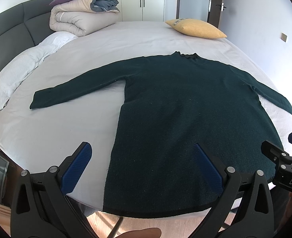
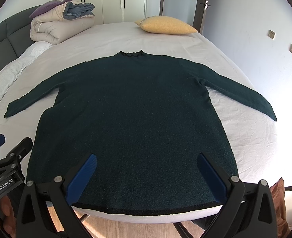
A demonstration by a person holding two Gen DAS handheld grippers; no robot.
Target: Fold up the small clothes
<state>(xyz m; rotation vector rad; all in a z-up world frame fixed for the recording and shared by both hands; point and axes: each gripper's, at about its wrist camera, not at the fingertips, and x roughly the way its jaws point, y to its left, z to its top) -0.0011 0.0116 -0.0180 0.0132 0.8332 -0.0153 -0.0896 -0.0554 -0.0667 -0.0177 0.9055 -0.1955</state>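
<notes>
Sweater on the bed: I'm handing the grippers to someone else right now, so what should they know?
Left gripper: open, holding nothing, above the hem's left side.
Right gripper: open, holding nothing, above the hem's right side.
The dark green sweater lies flat on the bed, both sleeves spread, collar at the far end.
Done: spread out, nothing folded.
Left: every fold, probably sleeves first.

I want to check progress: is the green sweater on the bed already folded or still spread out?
Spread out. The green sweater lies flat on the bed, both sleeves stretched sideways, no fold visible.
</notes>
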